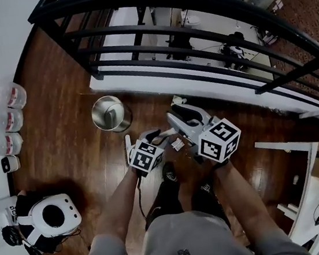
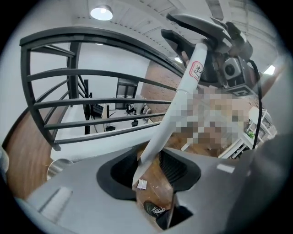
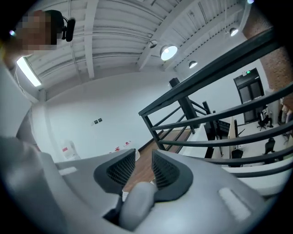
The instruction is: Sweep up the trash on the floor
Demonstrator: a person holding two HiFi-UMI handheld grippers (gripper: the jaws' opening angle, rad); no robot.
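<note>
Dark wood floor (image 1: pixel 60 125) runs up to a black railing (image 1: pixel 193 26). The left gripper (image 2: pixel 150 160) pinches a white handle (image 2: pixel 183 96) low down. The right gripper (image 3: pixel 143 168) is clamped on it higher up, with only a grey rounded part (image 3: pixel 136 205) showing at its jaw roots. Whatever head the handle carries is hidden. 1 white paper scrap (image 2: pixel 142 184) lies on the floor just past the left jaws, near a black shoe (image 2: pixel 153 209).

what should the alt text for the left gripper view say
A white handle, gripped between the jaws of the left gripper, slants up to the right gripper, which clamps its upper end. Below, between the jaws, show wood floor, a white paper scrap and a black shoe; behind are a black railing and a metal bin.
</note>
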